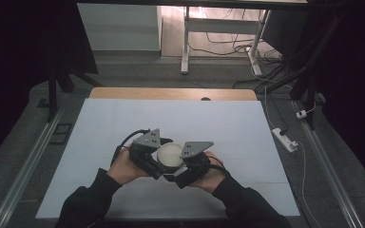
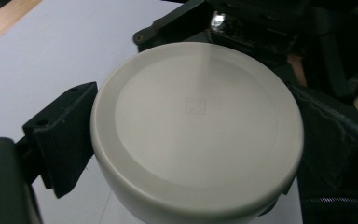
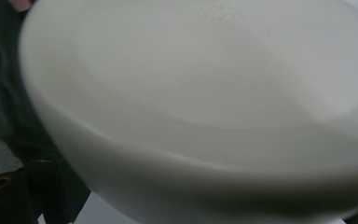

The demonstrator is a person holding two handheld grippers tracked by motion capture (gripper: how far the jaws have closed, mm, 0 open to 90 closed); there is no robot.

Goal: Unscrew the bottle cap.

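A white round bowl (image 1: 170, 156) is held upside down just above the white table sheet (image 1: 209, 123), near its front middle. Its flat base with a small embossed mark faces up (image 2: 196, 105). My left gripper (image 1: 154, 164) comes in from the left, with its black jaws pressed against opposite sides of the bowl (image 2: 191, 140). My right gripper (image 1: 183, 171) comes in from the right. The bowl (image 3: 205, 93) sits very close and blurred between its jaws. One black fingertip (image 3: 51, 186) touches the bowl's lower left wall. A person's hands hold both grippers.
A wooden strip (image 1: 171, 93) shows along the table's far edge. A white power strip (image 1: 285, 139) and cables lie on the floor at the right. Metal rails (image 1: 28, 161) run along both sides. White desk legs (image 1: 185, 42) stand beyond the table.
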